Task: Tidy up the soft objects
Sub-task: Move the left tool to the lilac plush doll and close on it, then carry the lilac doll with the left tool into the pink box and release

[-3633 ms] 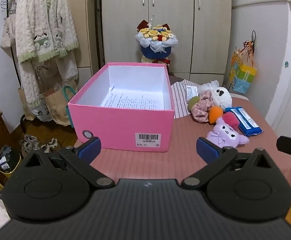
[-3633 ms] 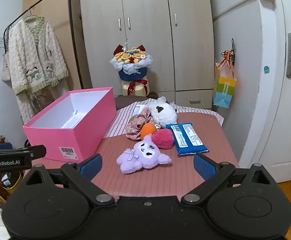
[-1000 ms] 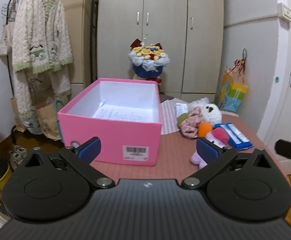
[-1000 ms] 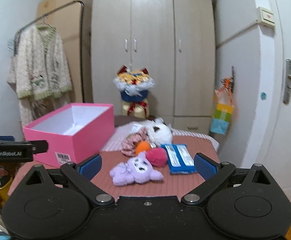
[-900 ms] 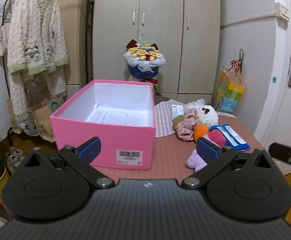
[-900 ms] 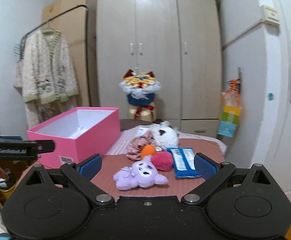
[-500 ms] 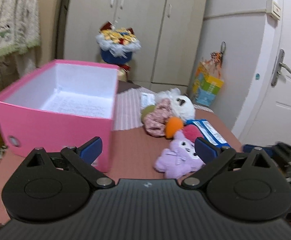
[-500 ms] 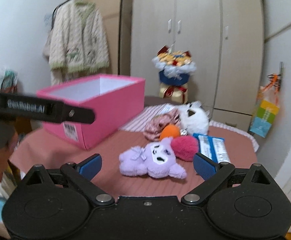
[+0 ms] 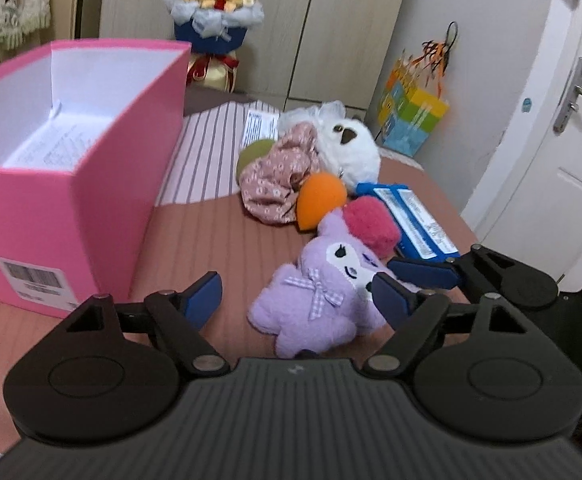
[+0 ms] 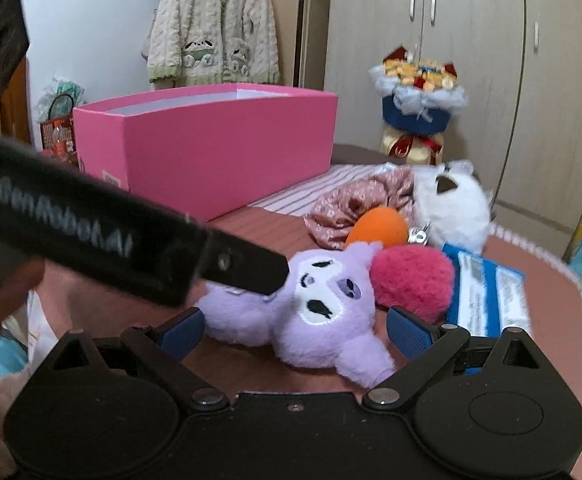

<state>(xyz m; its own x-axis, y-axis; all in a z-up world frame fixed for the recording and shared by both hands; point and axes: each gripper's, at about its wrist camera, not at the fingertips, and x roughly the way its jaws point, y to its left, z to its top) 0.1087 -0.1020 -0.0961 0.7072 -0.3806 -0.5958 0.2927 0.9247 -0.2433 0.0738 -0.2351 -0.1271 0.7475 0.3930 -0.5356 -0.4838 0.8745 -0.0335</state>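
A purple plush (image 9: 319, 292) lies on the brown-red table (image 9: 219, 240), right of an open pink box (image 9: 103, 184). My left gripper (image 9: 297, 300) straddles the plush. Its jaws are closing: the right pad is at the plush's head and the left pad is still apart from it. My right gripper (image 10: 295, 332) is open around the same purple plush (image 10: 323, 312) from the other side. One of the right gripper's fingers (image 9: 423, 272) shows beside the plush's head. A finger of the left gripper (image 10: 251, 268) crosses above the plush.
Behind the plush lie a red-pink pompom (image 9: 371, 224), an orange ball (image 9: 321, 200), a floral cloth (image 9: 275, 180), a green ball (image 9: 255, 152), a white plush (image 9: 347, 148) and a blue packet (image 9: 415, 216). A striped cloth (image 9: 207, 152) lies beside the box. Wardrobe and bouquet (image 9: 211, 4) stand behind.
Both grippers came forward and down onto the purple plush, which now lies between each pair of fingers. The left jaws have narrowed. The left view swung right, away from the box.
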